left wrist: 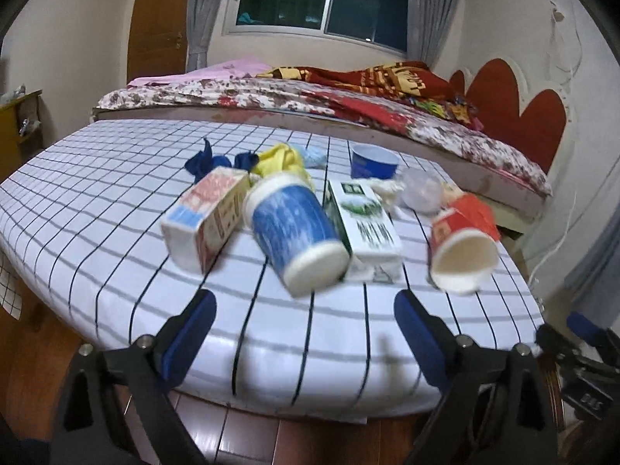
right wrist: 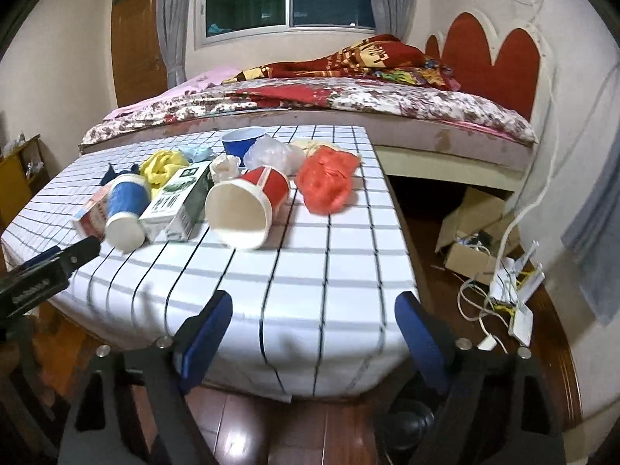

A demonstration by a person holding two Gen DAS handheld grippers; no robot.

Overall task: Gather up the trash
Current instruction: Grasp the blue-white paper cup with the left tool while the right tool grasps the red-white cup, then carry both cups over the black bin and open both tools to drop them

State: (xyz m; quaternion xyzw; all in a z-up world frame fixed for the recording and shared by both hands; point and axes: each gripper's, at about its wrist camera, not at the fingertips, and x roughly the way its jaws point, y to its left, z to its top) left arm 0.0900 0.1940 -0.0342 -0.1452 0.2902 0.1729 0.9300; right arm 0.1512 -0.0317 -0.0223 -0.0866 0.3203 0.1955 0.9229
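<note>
Both the left gripper [left wrist: 304, 308] and right gripper [right wrist: 313, 310] hover with jaws spread and empty at the tabletop's [right wrist: 310, 263] near edge; trash, including a tipped red cup [right wrist: 248, 209], clusters toward the far edge.

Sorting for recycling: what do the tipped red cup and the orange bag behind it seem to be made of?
Red cup: likely paper, with a matte cream inside and a rolled rim. Orange bag: likely thin plastic film, crumpled and slightly glossy.
</note>
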